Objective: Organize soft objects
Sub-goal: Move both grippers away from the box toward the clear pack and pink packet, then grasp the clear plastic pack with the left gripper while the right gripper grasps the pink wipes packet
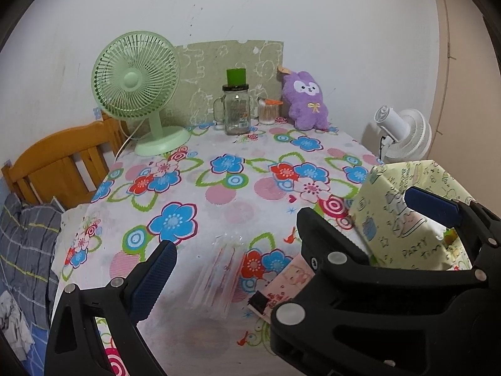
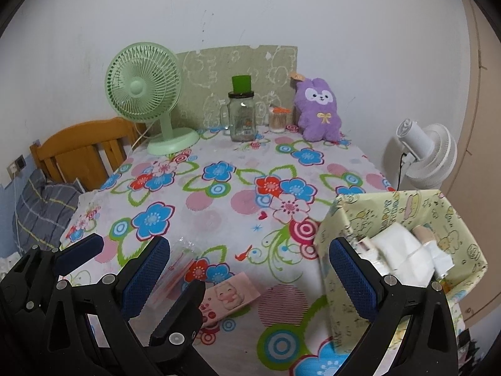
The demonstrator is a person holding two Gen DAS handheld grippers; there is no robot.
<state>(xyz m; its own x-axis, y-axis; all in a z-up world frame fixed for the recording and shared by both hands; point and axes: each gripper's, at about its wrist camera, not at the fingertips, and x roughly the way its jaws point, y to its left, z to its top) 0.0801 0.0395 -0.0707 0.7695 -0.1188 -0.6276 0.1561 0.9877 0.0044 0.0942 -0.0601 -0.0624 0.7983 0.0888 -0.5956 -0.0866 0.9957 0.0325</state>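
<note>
Both tools are spread wide and holding nothing. The left tool (image 1: 247, 260) and right tool (image 2: 250, 247) hover low over the near end of the floral-cloth table (image 2: 219, 219), and they're crowded. In the right wrist view, one finger of the left tool sits inside the right tool's gap, so imo the first risk is the two knocking each other when either one closes.

Right under them are a see-through crinkly plastic pack with pink stripes (image 1: 216, 279) and a flat pink tissue pack with a cartoon piglet (image 2: 231, 297). They're just beside each other, maybe touching, can't tell. Both lie flat, so a pinch could slide off the film or drag the tablecloth up w/ it. Grabbing one might also shove the other toward the near edge.

To the right at the table's side edge is the pale yellow-green cartoon-paper box (image 2: 332, 219), w/ white soft packs (image 2: 397, 250) already inside. It looks light and sits close to the edge, so a careless drop-in or a bump from the right tool could tip it off.

At the far end the purple plush bunny (image 2: 317, 109) leans on the wall beside a small tub of cotton swabs (image 2: 278, 120) and a glass mug-jar with a green cap (image 2: 241, 119). Reaching for the plush sloppily could topple those. The mint green desk fan (image 2: 144, 87) is far left, prob out of the way.
</note>
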